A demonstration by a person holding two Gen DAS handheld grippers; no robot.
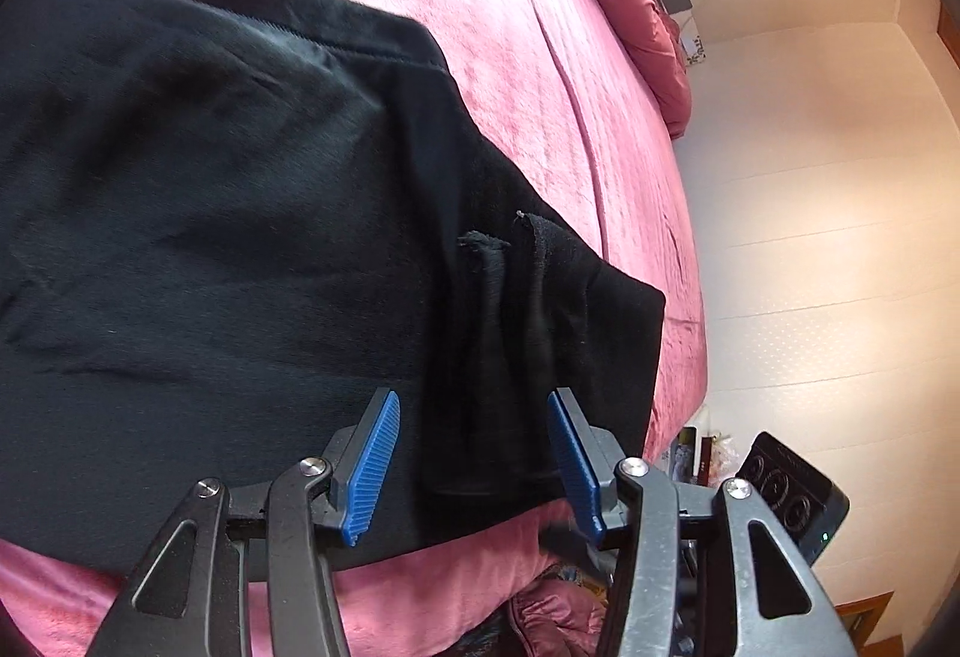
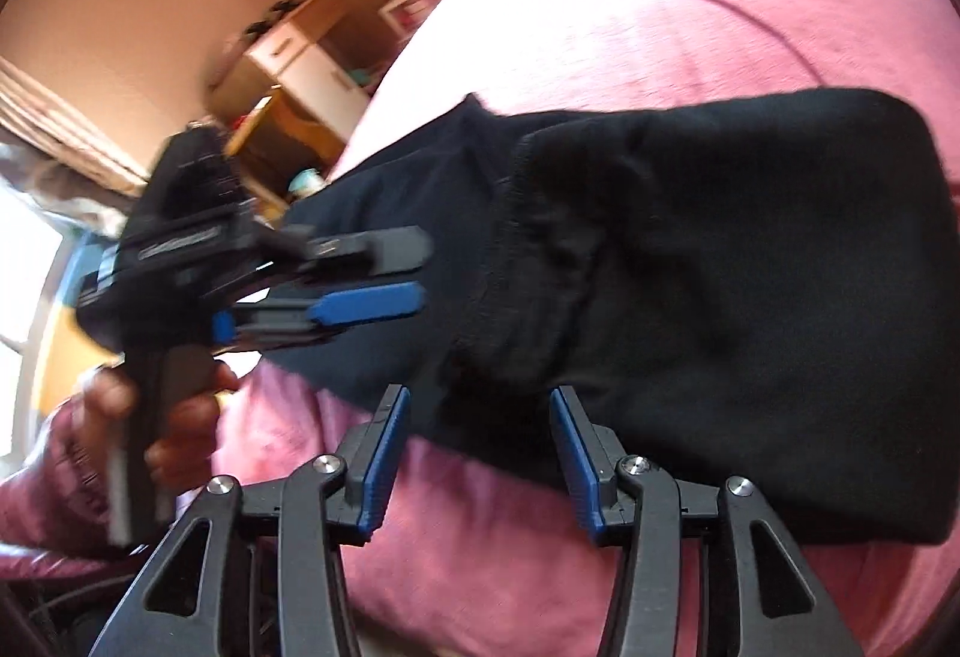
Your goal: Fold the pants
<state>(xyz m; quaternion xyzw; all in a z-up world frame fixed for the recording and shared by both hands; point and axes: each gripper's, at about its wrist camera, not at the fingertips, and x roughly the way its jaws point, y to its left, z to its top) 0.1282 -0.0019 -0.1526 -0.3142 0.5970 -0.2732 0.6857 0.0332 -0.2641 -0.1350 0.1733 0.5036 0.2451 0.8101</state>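
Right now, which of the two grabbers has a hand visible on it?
The left gripper, seen sideways over the black pants; the right gripper shows only its fingers.

Pants [image 1: 240,237] being supported on bed [image 1: 540,27], folded end lying near bed edge. Both grippers being held just before near hem, left gripper [image 2: 360,267] left of right gripper [image 2: 480,453].

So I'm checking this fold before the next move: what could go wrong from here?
1. The black pants reach the edge of the pink bed; their end could slide off if tugged.
2. Both tools are open and hold nothing: the left tool and the right tool. A shallow pinch may catch only the top layer and undo the fold.
3. In the right wrist view the left tool is motion-blurred, so a fast move could bunch the fabric.
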